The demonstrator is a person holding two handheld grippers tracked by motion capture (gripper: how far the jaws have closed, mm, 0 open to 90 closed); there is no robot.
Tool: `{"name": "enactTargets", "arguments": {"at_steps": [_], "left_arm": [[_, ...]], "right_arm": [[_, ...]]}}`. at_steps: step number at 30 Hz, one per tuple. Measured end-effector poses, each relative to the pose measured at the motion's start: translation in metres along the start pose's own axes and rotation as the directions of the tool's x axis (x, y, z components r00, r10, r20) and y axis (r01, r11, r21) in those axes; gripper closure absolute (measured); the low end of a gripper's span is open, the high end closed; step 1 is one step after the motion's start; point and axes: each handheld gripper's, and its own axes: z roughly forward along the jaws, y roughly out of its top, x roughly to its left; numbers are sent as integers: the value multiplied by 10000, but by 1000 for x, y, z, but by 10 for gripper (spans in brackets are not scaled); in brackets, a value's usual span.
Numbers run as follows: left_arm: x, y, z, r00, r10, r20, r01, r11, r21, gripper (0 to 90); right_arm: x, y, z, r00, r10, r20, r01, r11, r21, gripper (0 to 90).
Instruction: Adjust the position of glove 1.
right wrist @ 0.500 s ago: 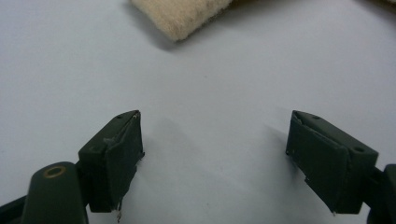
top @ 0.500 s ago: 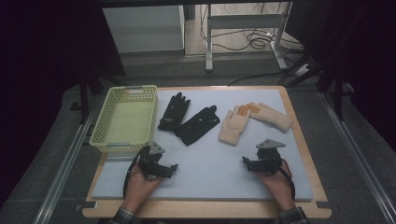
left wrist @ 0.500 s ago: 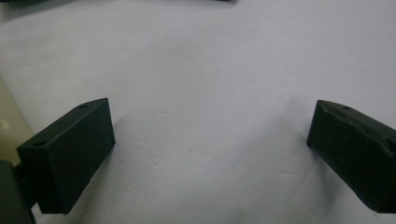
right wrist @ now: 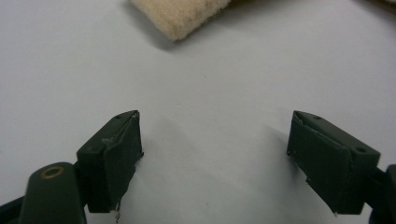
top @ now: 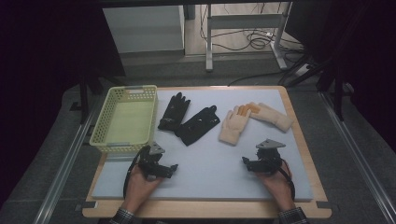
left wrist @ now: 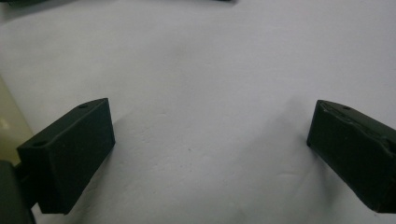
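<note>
We hold both tools low over the pale mat of the worktop (top: 205,172), near its front edge. Our left gripper (top: 172,169) sits at the front left, just in front of the yellow basket (top: 103,122), and its jaws stand wide apart with only bare mat between them, as the left gripper view (left wrist: 208,154) shows. Our right gripper (top: 246,163) rests at the front right, jaws spread as well and holding nothing; in the right gripper view (right wrist: 215,158) the cuff of a cream glove (right wrist: 180,16) lies just ahead of them, not touching. From the high view, that cream glove (top: 233,125) lies flat in the middle right, and a second cream glove (top: 271,115) with orange fingertips lies beside it, their finger ends meeting. Left of them we see two black gloves (top: 189,119) side by side on the mat, next to the basket, well apart from both grippers.
</note>
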Motion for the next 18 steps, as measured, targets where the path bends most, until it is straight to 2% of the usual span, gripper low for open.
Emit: {"name": "enactTargets", "arguments": {"at_steps": [18], "left_arm": [[0,0,0,10000,-2,-1,2,10000,-5,9]], "right_arm": [[0,1,0,10000,46,-52,-46,10000,23,173]]}}
